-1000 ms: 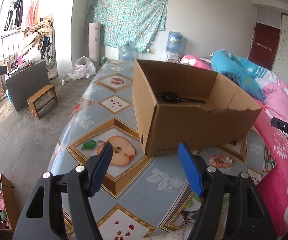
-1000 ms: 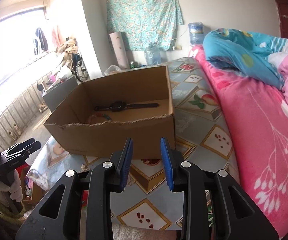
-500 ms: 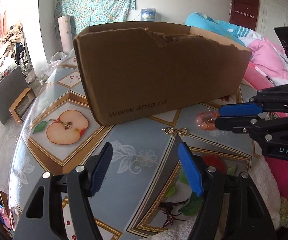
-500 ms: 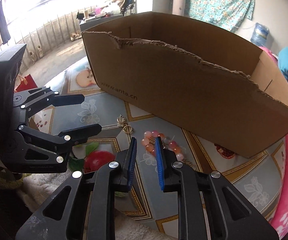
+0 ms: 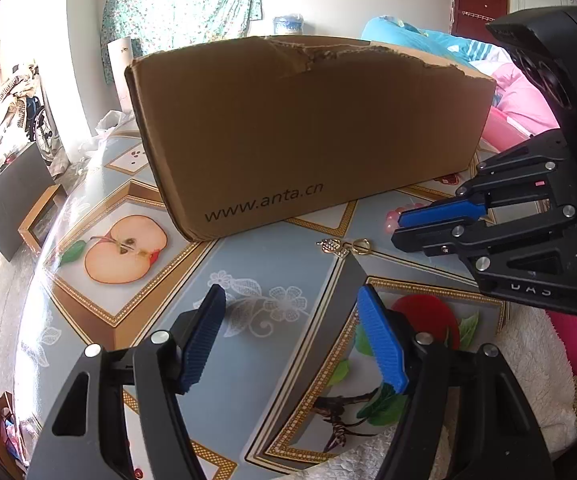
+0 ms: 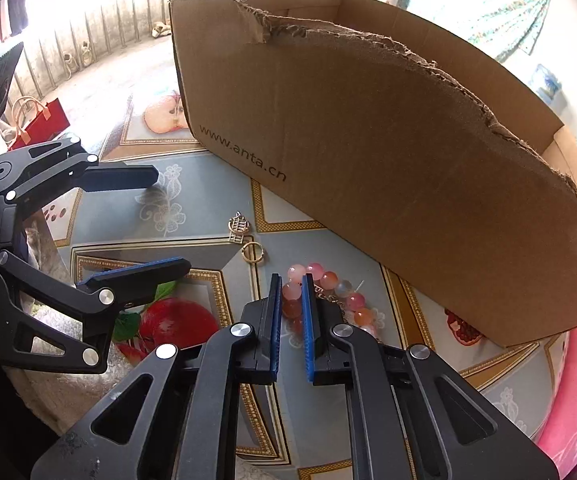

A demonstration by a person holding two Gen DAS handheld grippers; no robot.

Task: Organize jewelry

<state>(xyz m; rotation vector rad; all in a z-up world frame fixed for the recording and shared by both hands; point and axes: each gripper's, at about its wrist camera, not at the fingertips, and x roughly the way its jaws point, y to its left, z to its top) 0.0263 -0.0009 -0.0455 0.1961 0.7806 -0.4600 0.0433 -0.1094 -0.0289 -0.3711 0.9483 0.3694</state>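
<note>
A pink bead bracelet [image 6: 328, 292] lies on the patterned table in front of the cardboard box [image 6: 368, 152]. My right gripper [image 6: 291, 280] is low over it, jaws narrowly apart around one end of the beads. It also shows in the left wrist view [image 5: 404, 226], with beads [image 5: 392, 216] just behind its tips. A gold ring [image 6: 252, 253] and a small gold charm [image 6: 238, 226] lie left of the bracelet; they also show in the left wrist view [image 5: 342, 246]. My left gripper [image 5: 292, 312] is open and empty, above the table short of the ring.
The box [image 5: 308, 132] stands close behind the jewelry, its torn front wall hiding the inside. A white fluffy cloth [image 5: 528, 360] lies at the table's near edge. Pink bedding [image 5: 528, 100] is to the right. The floor drops off to the left.
Both grippers have come down from above the box to table level in front of it. My right gripper has closed in onto the bracelet's end and its jaws have narrowed.
</note>
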